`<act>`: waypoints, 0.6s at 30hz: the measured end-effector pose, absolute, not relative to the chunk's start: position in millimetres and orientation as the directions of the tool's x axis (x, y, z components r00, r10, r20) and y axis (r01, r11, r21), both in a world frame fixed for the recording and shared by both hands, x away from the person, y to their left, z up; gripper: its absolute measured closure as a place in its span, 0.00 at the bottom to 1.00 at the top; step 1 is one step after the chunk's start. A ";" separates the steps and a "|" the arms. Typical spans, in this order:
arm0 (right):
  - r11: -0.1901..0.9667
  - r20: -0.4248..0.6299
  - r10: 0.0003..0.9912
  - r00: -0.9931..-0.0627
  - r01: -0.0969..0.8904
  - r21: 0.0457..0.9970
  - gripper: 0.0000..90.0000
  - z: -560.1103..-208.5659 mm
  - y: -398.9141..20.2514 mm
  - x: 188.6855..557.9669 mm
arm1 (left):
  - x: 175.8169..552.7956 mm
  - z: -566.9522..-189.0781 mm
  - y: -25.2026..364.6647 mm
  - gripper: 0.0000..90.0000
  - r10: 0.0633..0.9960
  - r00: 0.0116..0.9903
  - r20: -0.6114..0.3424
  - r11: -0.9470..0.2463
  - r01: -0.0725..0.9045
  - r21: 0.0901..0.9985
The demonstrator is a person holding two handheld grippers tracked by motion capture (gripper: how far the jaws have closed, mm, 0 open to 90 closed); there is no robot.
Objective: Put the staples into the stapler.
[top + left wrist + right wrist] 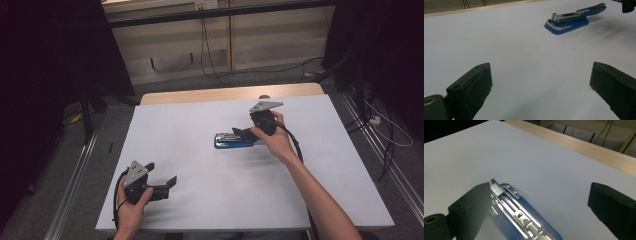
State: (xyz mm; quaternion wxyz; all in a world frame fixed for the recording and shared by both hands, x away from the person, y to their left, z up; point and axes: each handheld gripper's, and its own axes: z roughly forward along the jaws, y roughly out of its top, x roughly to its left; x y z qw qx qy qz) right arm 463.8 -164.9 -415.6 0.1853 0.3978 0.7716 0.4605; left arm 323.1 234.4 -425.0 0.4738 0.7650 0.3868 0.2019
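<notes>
A blue stapler (pixel 232 141) lies near the middle of the white table (pixel 210 200), its metal staple channel showing. In the left gripper view the stapler (pixel 571 21) sits far off at the upper right, with its blue top arm raised toward the right. My right gripper (pixel 240 134) hovers at the stapler's right end, open. In the right gripper view the stapler (pixel 524 217) lies beneath and beside the left jaw, and the pads of the right gripper (pixel 540 202) do not press on it. My left gripper (pixel 161 173) rests near the front left, open with nothing in it; its jaws (pixel 541 82) stand wide over bare table.
A wooden strip (pixel 230 93) runs along the table's far edge. Cables (pixel 210 60) trail across the floor behind it. Metal rails (pixel 75 175) flank the table on both sides, and dark curtains hang left and right.
</notes>
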 end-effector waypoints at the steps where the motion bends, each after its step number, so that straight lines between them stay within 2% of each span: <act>1: 0.252 0.081 0.788 -0.611 0.438 0.863 0.06 -415.3 -166.5 462.1 | 323.1 -425.1 234.3 0.05 0.784 0.617 -0.063 -0.245 0.401 0.883; 18: 0.198 0.068 0.837 -0.542 0.416 0.888 0.05 -416.3 -188.7 432.7 | 324.6 -425.8 232.9 0.05 0.782 0.621 -0.055 -0.257 0.401 0.879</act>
